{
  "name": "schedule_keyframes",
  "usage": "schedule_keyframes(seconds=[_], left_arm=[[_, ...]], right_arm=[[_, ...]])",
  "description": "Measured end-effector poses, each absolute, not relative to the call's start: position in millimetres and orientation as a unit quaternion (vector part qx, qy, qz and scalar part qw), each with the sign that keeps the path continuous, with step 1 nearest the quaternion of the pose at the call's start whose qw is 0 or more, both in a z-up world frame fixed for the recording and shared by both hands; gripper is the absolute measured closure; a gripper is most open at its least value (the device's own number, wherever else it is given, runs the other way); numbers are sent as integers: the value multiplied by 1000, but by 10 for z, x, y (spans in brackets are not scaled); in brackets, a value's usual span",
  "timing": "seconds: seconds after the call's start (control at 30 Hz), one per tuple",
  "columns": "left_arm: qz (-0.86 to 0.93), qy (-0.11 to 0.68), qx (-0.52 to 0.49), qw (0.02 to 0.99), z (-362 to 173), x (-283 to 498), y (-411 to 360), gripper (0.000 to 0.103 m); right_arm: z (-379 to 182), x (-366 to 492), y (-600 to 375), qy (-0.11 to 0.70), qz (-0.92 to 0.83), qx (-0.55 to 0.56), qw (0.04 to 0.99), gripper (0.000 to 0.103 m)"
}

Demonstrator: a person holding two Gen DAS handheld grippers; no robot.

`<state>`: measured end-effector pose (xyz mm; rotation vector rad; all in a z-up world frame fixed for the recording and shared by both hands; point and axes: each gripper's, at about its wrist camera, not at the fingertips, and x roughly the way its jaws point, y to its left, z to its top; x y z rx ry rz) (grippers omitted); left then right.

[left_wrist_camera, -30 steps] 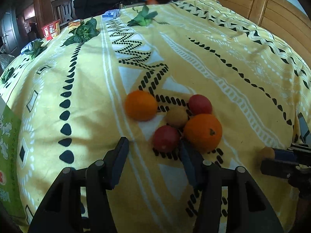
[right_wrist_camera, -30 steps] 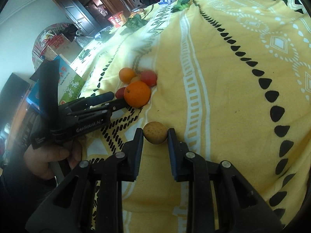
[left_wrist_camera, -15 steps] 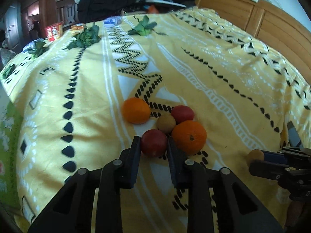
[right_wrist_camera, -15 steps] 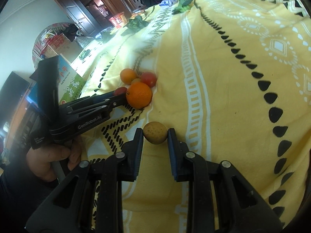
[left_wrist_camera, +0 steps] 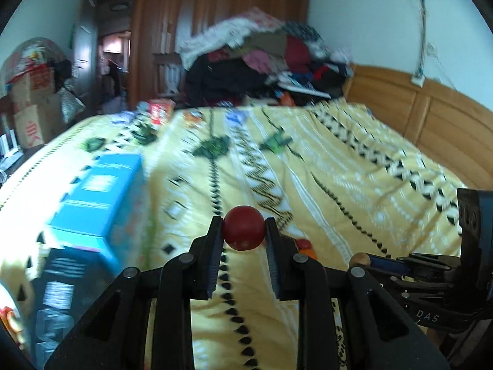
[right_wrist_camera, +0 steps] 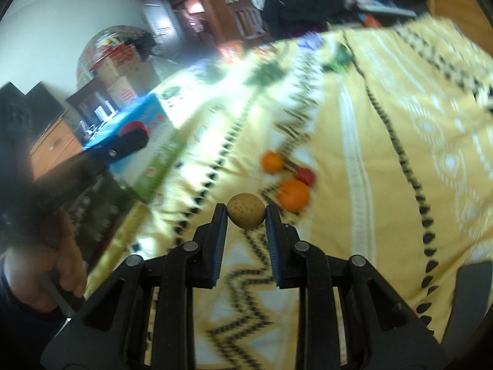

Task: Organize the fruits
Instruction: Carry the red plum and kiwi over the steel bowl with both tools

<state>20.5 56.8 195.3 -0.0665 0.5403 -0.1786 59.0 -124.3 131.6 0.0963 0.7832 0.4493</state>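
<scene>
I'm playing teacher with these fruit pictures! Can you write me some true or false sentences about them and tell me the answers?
1. The left gripper is clamped on a round dark red fruit. True.
2. The right gripper is empty. False: it is clamped on a speckled yellow-brown fruit.
3. Two round orange fruits lie on the yellow patterned bedspread. True.
4. The bedspread is plain blue. False: it is yellow with black and white patterns.
5. A blue cardboard box sits on the bed. True.

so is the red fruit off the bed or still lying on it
Off the bed: the red fruit sits clamped in the left hand-held gripper, raised above the bedspread.
</scene>
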Motion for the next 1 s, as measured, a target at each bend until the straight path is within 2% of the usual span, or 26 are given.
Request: schedule_keyframes(seconds=[0.23,0.5,1.0], left_arm=[[22,223,-59,973,2404,-458,1557,76],[134,197,-93,967,2568,-1200,2726,76],[238,215,-158,934,2117,-1907,3937,76]], right_arm=[[1780,407,-391,350,265,-20,898,77],[2059,65,772,331,338,-83,877,77],[2055,-510,2501,331,444,-157,818,77]])
